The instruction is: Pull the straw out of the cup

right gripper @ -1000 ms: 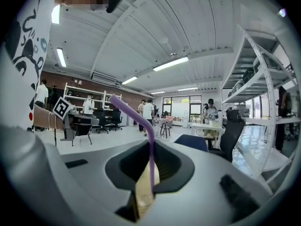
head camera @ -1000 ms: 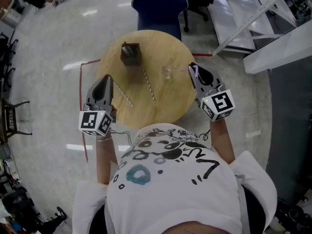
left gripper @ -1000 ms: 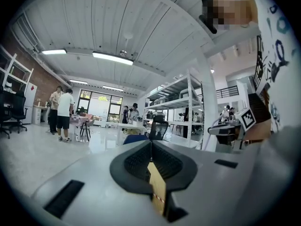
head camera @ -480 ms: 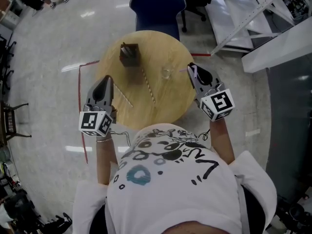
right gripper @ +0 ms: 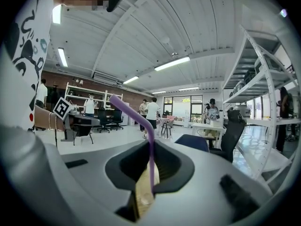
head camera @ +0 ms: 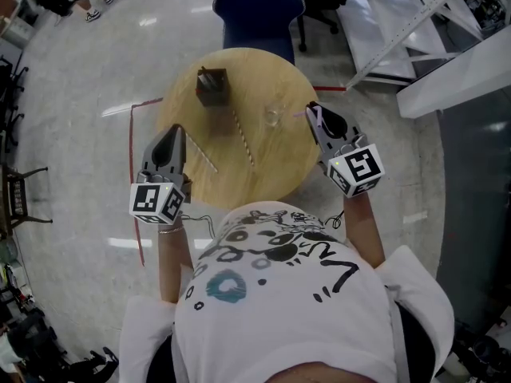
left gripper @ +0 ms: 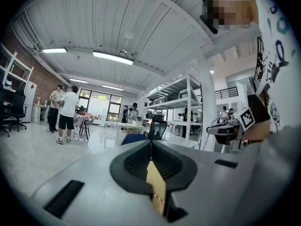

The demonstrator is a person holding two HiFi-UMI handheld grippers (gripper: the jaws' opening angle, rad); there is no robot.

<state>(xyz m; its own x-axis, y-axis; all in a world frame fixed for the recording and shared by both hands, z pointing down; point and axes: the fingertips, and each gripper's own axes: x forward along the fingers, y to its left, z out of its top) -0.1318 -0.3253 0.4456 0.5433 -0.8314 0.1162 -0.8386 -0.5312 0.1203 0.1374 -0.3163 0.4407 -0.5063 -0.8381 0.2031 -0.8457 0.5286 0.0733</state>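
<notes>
Purple straw (right gripper: 151,160) in R claw (head camera: 315,112)

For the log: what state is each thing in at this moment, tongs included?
Left tongs: shut, nothing between them.
Right tongs: shut on the purple straw.
Purple straw: gripped, out of the cup, top bent over.
Cup: upright on the table, no straw in it.
Striped straws: two, lying flat on the table.
Box: upright on the table.
</notes>
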